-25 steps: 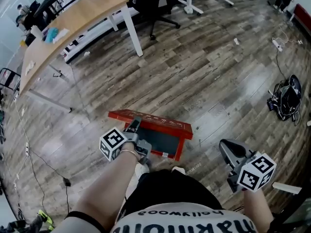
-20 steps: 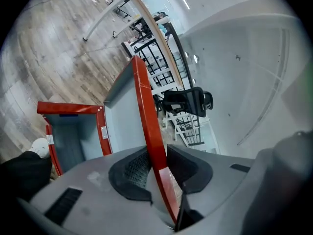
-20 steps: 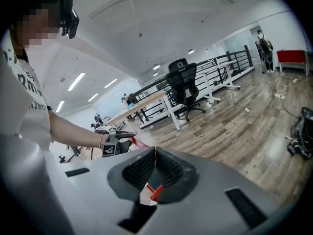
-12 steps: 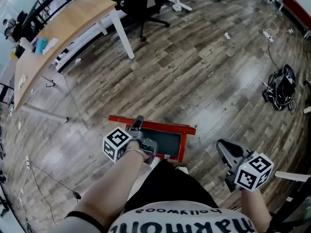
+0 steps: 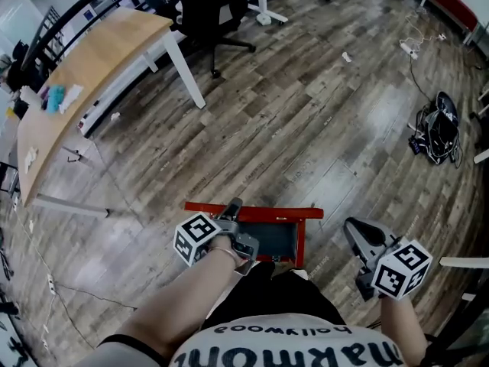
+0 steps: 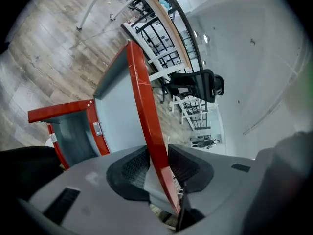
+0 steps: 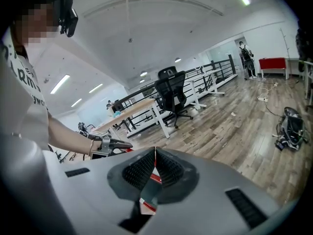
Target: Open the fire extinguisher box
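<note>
Wood floor (image 5: 306,128): carries the box. An office desk (image 5: 92,75) and a cable bundle (image 5: 437,132) lie well apart from the work area.

Fire extinguisher box (image 5: 300,239): a red steel case that lies on the floor just in front of the person's legs. Its mouth faces up and the dark grey interior is exposed. No extinguisher shows in the visible part.

Door (image 6: 144,92): a red-framed panel, hinged on the far side of the box and raised clear of the mouth.

Change: a second ago the head view shows the door's broad printed face, tilted low over the box. Now the same view shows only its thin edge, so the door stands much nearer upright and more of the interior is uncovered.

Left gripper (image 6: 157,166): grasps the free edge of the door, with the red frame running between both pads. The jaws have just been easing apart, and the frame remains between them.

Right gripper (image 7: 155,166): clenched on nothing, held to the right and well apart from the box.

Latch plate (image 6: 98,128): a small metal tab on the box rim, disengaged.

Task status: the box is judged effectively open. The slackening grip suggests release is near, and a door short of its balance point can fall shut.
</note>
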A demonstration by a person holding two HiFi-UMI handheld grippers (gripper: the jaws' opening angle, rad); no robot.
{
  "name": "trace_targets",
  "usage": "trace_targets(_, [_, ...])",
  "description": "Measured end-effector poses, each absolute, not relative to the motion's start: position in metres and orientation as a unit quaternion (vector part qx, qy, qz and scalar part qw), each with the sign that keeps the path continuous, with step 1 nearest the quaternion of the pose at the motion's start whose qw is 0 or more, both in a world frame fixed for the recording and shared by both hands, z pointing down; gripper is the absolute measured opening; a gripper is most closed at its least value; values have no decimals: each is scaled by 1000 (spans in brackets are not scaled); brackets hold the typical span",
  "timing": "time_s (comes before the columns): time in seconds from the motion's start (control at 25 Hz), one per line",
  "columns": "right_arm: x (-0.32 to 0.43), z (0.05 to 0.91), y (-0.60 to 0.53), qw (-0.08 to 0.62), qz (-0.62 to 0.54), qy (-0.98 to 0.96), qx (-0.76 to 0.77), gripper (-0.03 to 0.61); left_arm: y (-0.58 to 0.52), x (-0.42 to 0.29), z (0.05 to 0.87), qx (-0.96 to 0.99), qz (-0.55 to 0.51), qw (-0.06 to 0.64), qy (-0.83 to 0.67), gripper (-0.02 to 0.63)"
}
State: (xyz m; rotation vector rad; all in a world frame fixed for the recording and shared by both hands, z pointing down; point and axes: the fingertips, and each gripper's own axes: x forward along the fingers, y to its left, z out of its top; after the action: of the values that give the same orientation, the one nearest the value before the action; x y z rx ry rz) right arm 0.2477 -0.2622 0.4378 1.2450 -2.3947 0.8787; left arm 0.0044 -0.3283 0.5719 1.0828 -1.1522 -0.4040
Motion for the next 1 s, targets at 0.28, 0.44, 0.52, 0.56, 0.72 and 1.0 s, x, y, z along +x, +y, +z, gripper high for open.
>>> trace_targets(0.28, [232,435,-273,152,299,-822,460,11,-344,6,576,495,-156,709,-477,118])
trace_targets(0.44, [225,436,-276,157,300,-816,468,11,-357,8,579,501,-150,717,-461,121])
trace_targets(0.52, [220,437,-278,164,297,-816,468,11,-363,9,580,500,-149,721,-456,121])
trace_targets(0.56, [217,437,-279,166,295,-816,469,11,-365,9,580,500,-148,723,-454,121])
trace_targets(0.72, [211,437,-284,172,293,-815,470,11,-371,9,582,498,-141,730,-446,123])
trace_targets(1.0, [205,435,-297,175,290,-815,470,11,-377,10,583,485,-142,740,-444,123])
